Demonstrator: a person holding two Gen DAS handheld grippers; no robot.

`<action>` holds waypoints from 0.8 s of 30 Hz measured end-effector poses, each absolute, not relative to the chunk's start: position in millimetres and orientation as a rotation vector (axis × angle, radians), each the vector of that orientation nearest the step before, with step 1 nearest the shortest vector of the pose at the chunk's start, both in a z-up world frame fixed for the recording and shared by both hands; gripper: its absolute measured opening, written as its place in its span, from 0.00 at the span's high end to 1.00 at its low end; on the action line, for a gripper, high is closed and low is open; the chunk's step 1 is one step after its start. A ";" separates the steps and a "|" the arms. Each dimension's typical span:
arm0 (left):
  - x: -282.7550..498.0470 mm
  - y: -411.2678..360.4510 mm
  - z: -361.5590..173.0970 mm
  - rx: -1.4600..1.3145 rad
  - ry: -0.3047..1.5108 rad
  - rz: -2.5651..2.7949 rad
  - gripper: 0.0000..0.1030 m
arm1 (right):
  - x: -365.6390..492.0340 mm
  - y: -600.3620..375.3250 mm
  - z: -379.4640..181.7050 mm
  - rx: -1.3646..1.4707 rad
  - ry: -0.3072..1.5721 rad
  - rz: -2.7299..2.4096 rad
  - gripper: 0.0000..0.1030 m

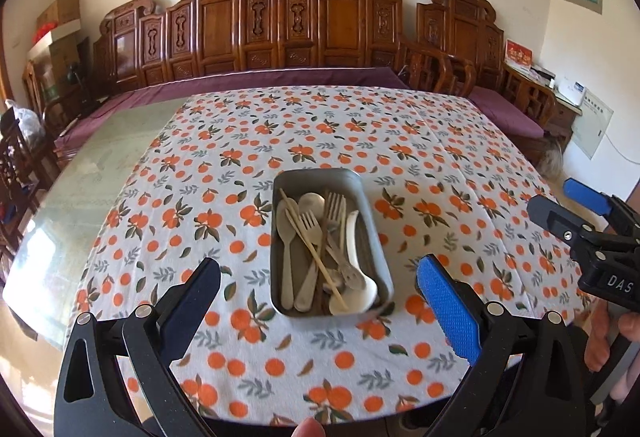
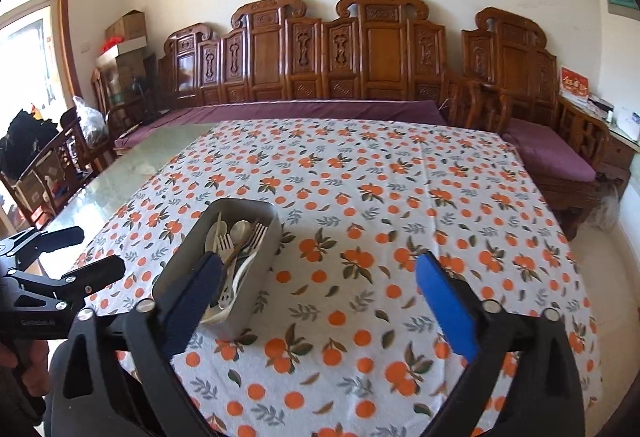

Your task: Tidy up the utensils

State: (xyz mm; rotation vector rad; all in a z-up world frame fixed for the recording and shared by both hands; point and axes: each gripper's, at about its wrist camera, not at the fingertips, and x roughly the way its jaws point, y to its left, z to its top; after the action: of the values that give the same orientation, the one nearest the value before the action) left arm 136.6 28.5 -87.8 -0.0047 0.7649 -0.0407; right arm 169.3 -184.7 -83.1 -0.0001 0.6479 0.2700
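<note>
The left gripper has its jaws spread wide and holds nothing. Between and just beyond them, apart from both, a grey metal tray sits on the table, which is covered by a white tablecloth printed with oranges. In the tray lie forks, spoons, a white ceramic spoon and a bamboo stick, heaped lengthwise.

The right gripper also has its jaws wide apart and empty, with only tablecloth between them. From its own camera the tray lies at the left jaw, partly hidden behind it. Seen from the left camera, the right gripper hangs well to the tray's right, and white letters "DAS" can be read on its black body.

Behind the table stands a carved wooden bench with a purple cushion.
</note>
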 end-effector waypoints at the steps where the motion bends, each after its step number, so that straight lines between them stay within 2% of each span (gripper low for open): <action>1: 132.2 25.5 -85.6 0.002 0.764 -0.041 0.08 | 162.8 -188.3 -80.0 0.005 0.645 0.264 0.02; 14: 66.9 -2.5 -21.5 0.036 0.580 -0.020 0.08 | 89.7 -216.2 -17.2 0.030 0.477 0.261 0.03; 24: 37.8 -6.7 4.6 0.002 0.531 -0.050 0.08 | 54.8 -227.5 10.8 0.042 0.397 0.254 0.03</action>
State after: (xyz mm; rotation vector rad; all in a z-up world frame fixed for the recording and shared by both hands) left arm 37.8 -6.7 4.6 0.0025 0.5309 -0.0498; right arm 54.8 -227.5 10.8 0.0422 0.3971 0.2535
